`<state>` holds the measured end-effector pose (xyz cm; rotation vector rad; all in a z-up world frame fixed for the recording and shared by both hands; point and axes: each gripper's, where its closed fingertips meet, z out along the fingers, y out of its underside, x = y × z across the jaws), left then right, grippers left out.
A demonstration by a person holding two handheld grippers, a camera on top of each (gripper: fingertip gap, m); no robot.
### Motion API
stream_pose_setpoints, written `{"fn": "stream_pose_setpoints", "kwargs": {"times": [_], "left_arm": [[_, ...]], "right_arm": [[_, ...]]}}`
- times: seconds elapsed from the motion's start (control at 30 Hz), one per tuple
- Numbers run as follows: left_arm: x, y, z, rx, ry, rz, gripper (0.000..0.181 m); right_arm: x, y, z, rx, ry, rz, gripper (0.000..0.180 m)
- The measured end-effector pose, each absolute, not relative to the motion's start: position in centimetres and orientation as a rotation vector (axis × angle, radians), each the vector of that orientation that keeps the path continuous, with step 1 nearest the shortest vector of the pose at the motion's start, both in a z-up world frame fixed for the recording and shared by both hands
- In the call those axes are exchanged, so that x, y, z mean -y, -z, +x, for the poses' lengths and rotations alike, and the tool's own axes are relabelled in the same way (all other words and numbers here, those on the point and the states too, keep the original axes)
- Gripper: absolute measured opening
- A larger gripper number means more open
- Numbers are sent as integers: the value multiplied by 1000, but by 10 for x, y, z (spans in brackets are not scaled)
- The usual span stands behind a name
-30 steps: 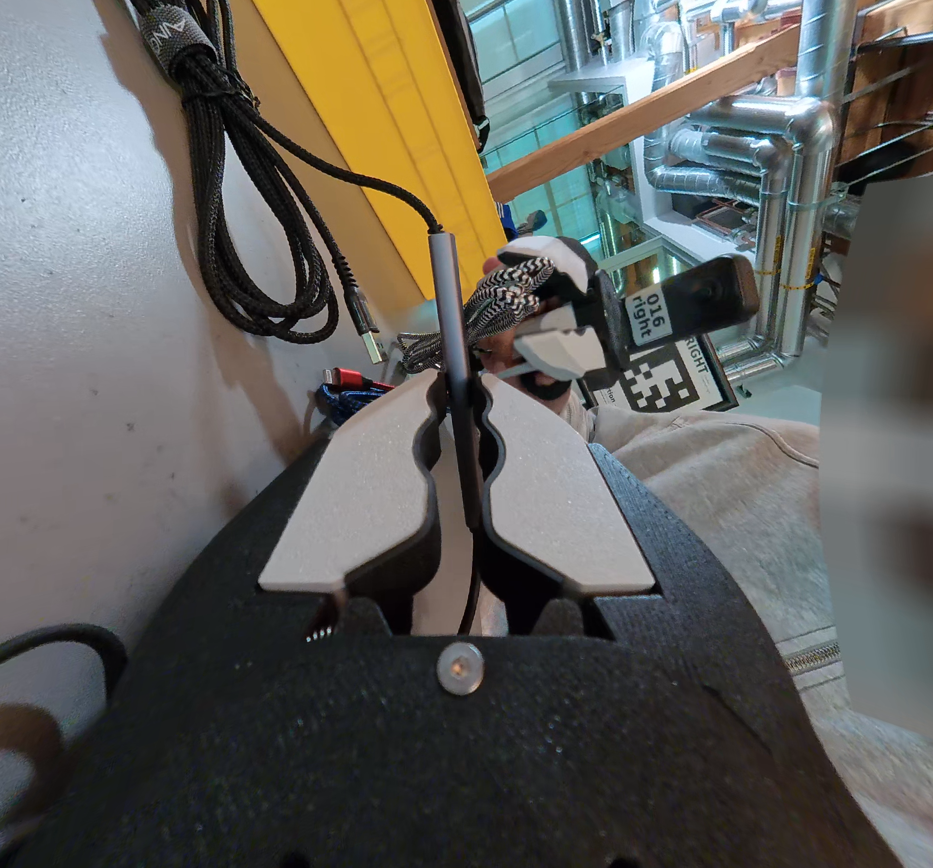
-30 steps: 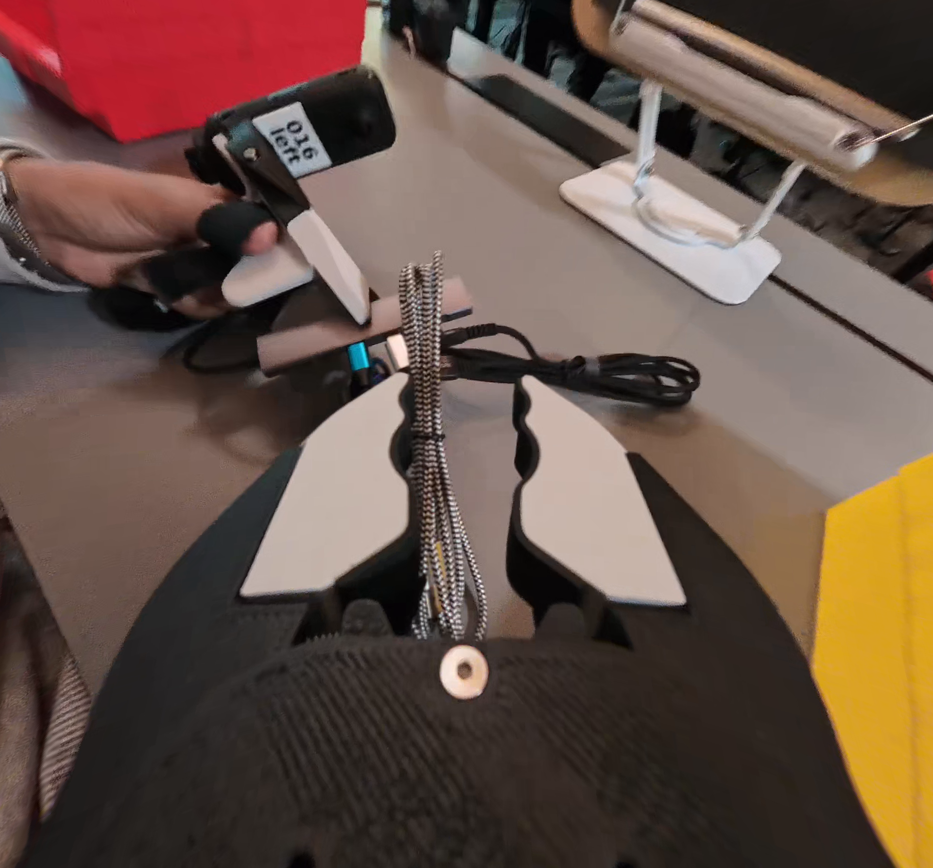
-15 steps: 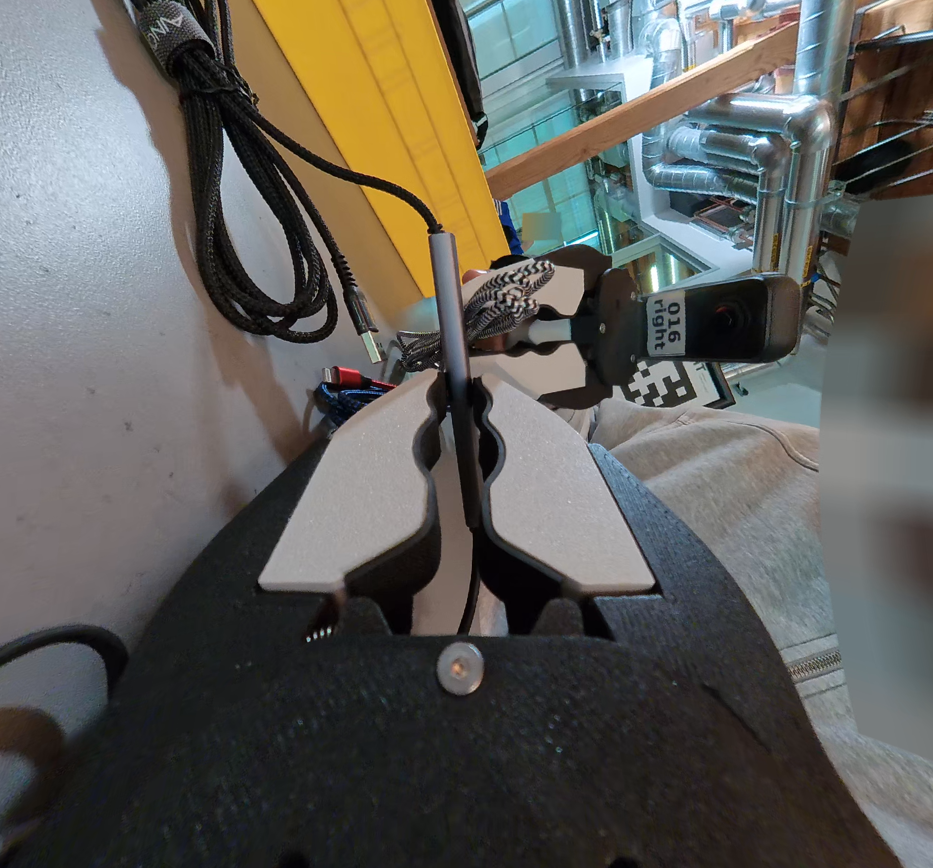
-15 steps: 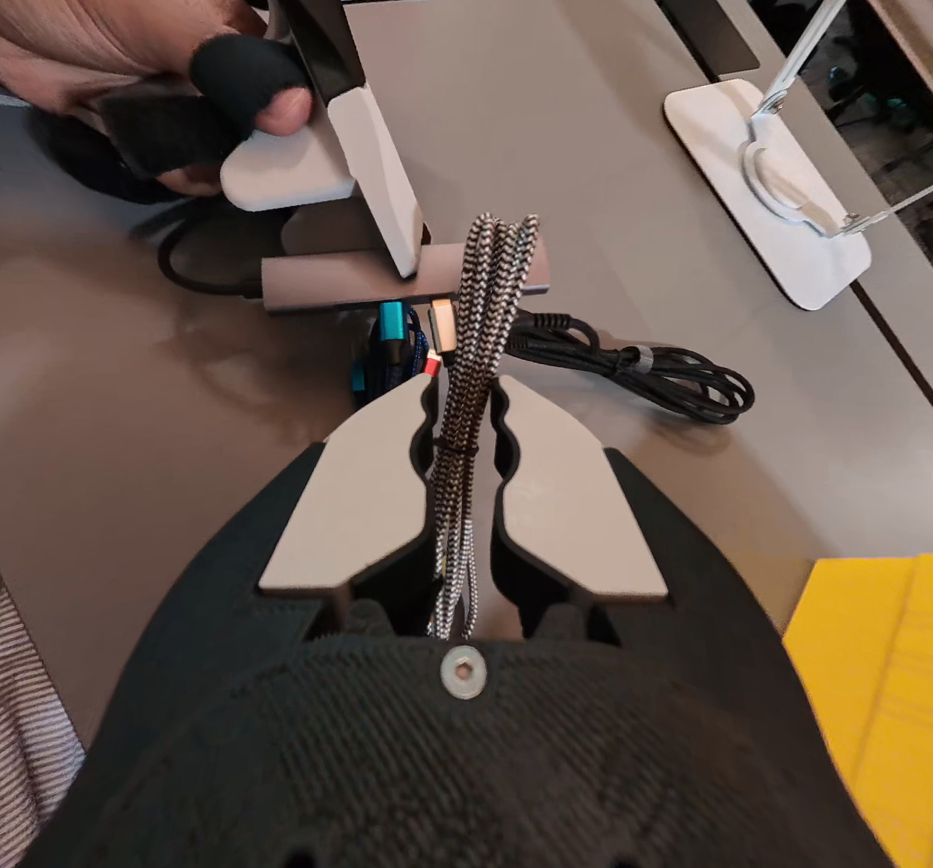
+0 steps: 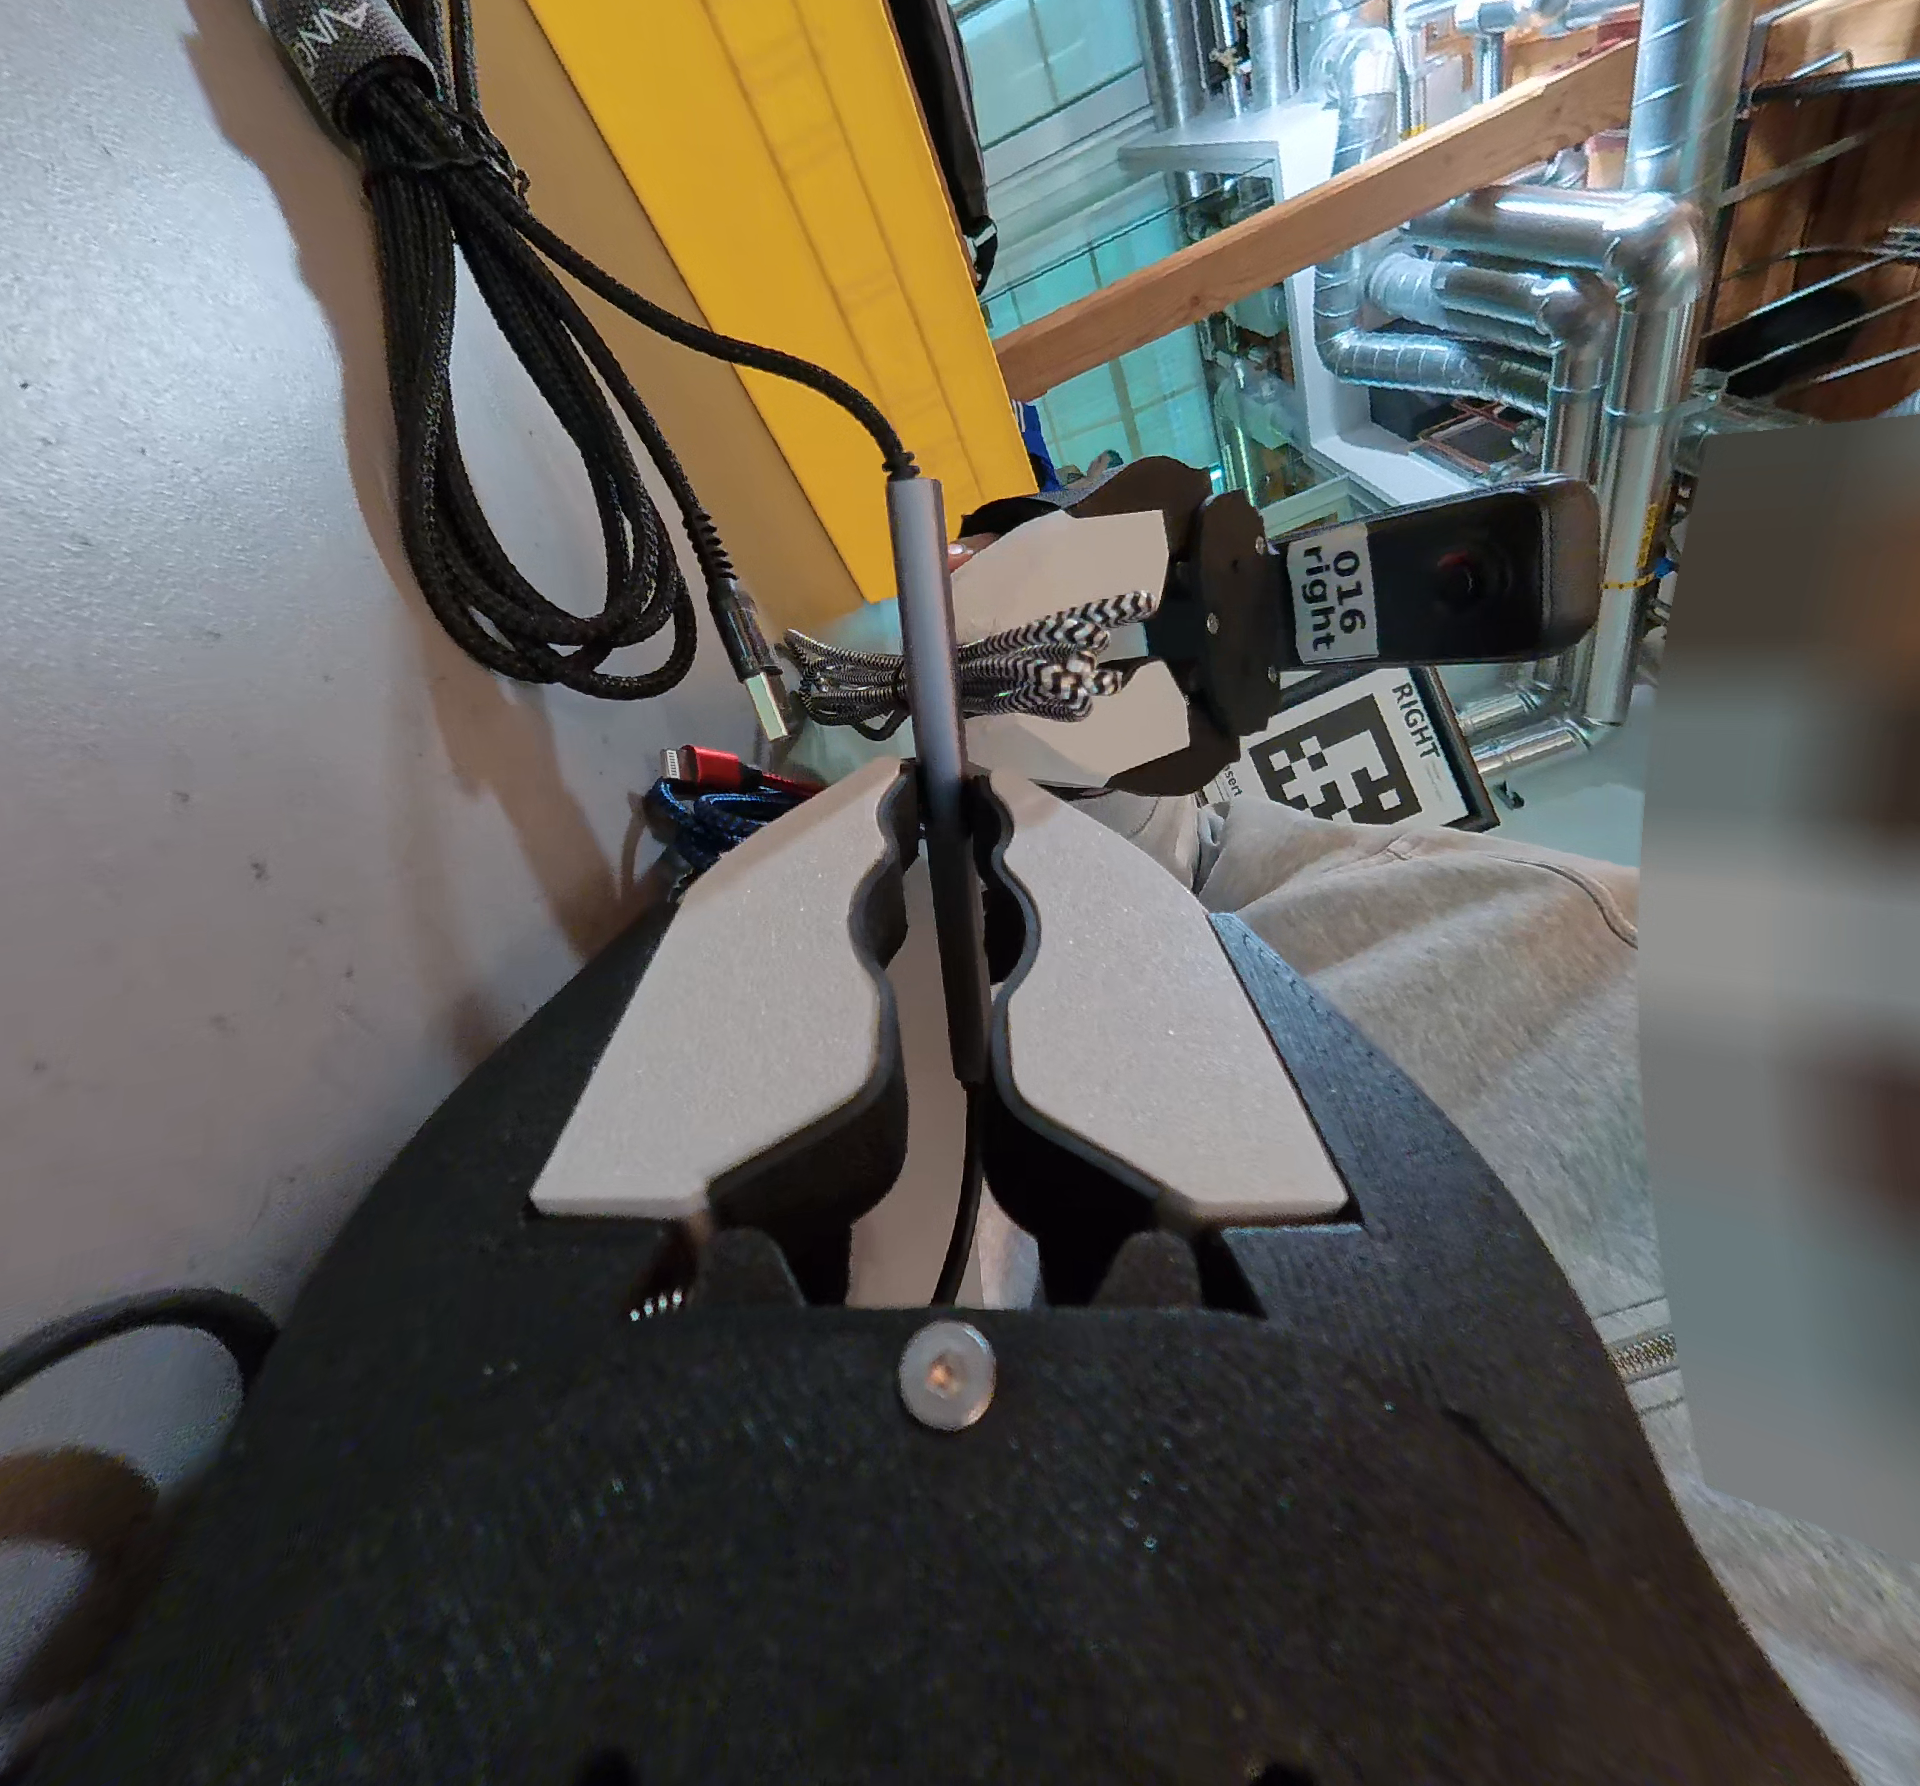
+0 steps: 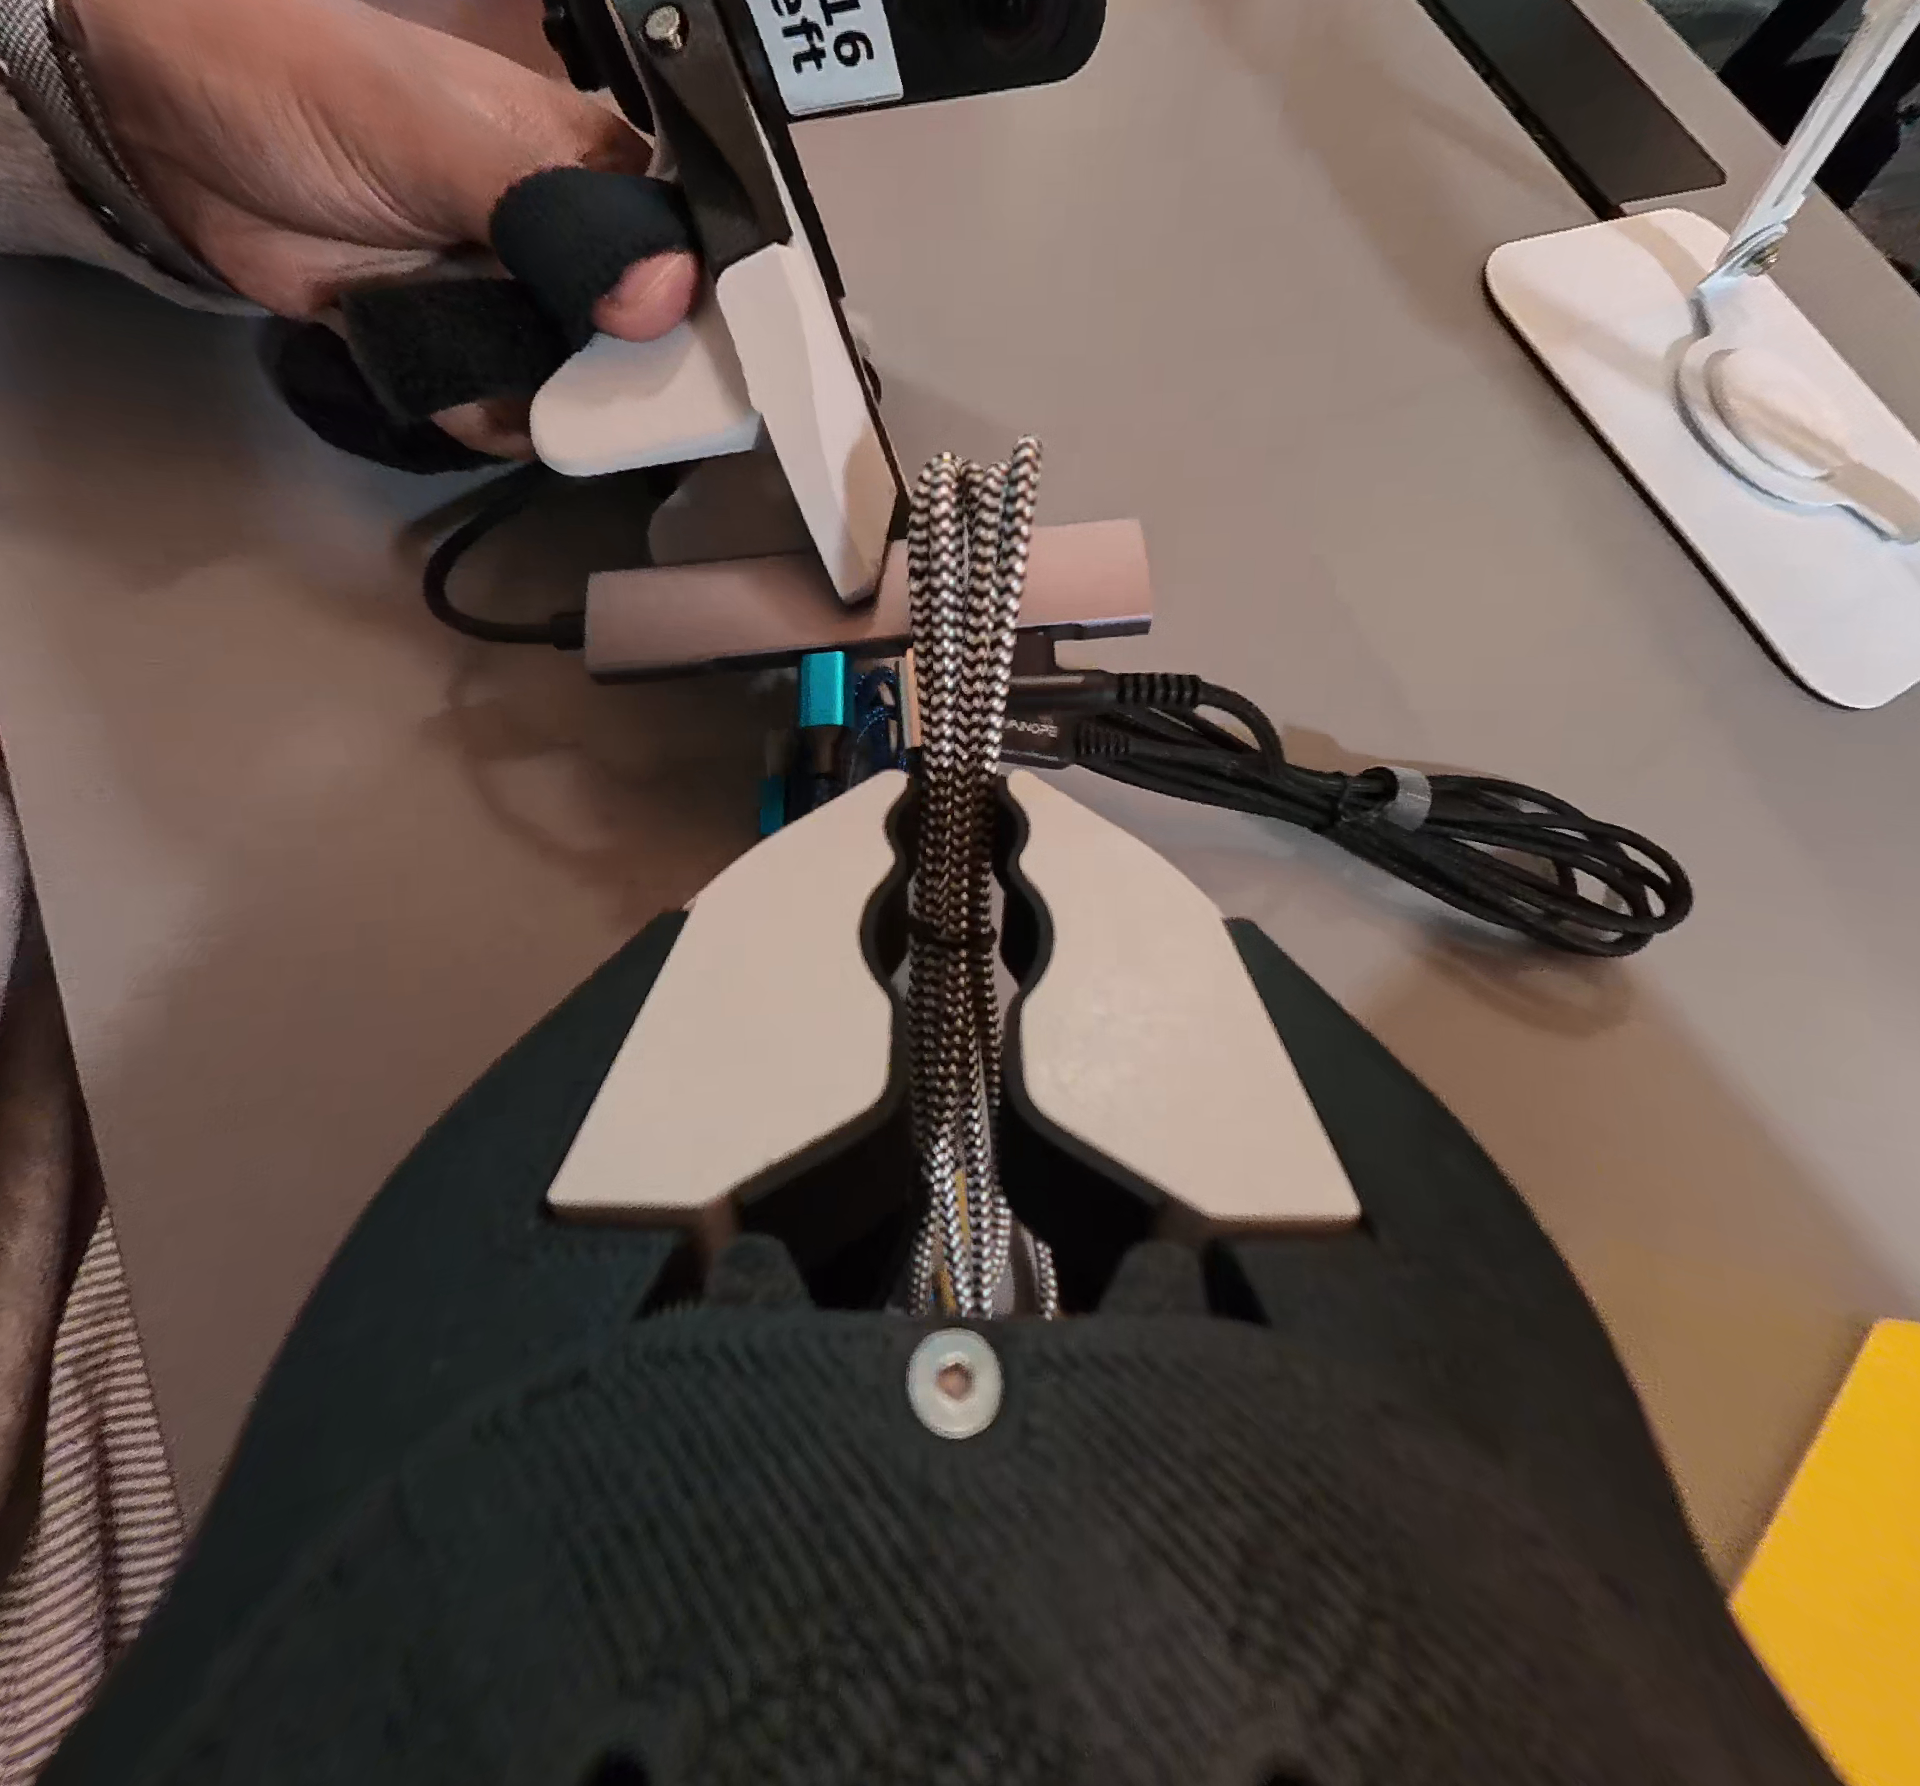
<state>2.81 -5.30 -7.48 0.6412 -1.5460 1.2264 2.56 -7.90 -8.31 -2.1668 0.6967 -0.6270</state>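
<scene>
My left gripper (image 5: 943, 786) is shut on a thin grey USB hub (image 5: 925, 614), seen edge-on and standing up from the fingers. In the right wrist view the left gripper (image 6: 854, 552) pins the hub (image 6: 717, 598) near the grey table (image 6: 1195, 334). My right gripper (image 6: 954, 786) is shut on a bundled black-and-white braided cable (image 6: 971, 593), whose looped end reaches over the hub. In the left wrist view the right gripper (image 5: 1003, 661) holds that bundle (image 5: 1049, 650) just behind the hub. A black braided cable (image 5: 499, 406) runs from the hub's far end.
A coiled black cable (image 6: 1455, 832) lies right of the hub. Teal, blue and red cable plugs (image 6: 826, 687) lie just below it. A white stand base (image 6: 1704, 448) is at the far right. A yellow board (image 5: 769, 178) lies beyond the cables. A person's hand (image 6: 312, 126) holds the left gripper. Only a small space, under 4 cm, lies between the two pairs of fingers. The white stand base (image 6: 1704, 448) is about equally far from each gripper, around 35 cm.
My right gripper has closed from open onto the braided bundle and moved in close to the hub. My left gripper has stayed shut on the hub, nearly still.
</scene>
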Motion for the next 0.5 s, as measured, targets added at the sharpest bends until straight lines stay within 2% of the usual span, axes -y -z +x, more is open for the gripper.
{"fn": "stream_pose_setpoints", "kwargs": {"times": [0.5], "left_arm": [[52, 74, 25, 1536, -1207, 614, 9]], "right_arm": [[76, 78, 25, -708, 522, -2033, 11]]}}
